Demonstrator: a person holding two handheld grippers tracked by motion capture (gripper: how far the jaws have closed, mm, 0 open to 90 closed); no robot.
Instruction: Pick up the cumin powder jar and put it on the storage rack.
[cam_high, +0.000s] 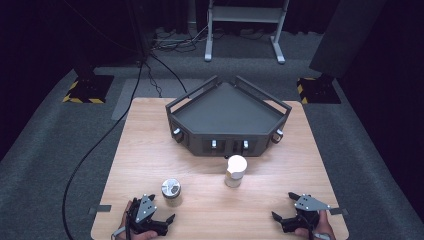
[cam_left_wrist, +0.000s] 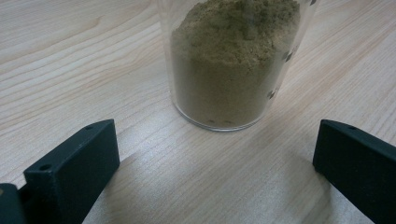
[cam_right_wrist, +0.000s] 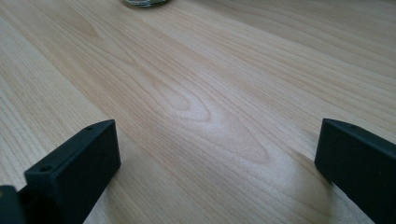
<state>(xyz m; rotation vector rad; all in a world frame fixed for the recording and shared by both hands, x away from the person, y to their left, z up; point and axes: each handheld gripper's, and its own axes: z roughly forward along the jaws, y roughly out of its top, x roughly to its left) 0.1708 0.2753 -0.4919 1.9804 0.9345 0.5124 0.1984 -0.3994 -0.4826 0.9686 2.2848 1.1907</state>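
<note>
Glass jar (cam_left_wrist: 233, 60) of brown powder stands on bench (cam_left_wrist: 93, 70) just ahead of left gripper (cam_left_wrist: 215, 163), centred between its wide-open jaws, untouched. Right gripper (cam_right_wrist: 217, 163) jaws open too, empty.

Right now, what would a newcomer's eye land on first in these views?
The dark five-sided tray at the table's far middle dominates. Nearer stand a white-lidded jar and a metal-capped jar of tan powder, the latter just ahead of the open left gripper. The right gripper is open too.
</note>
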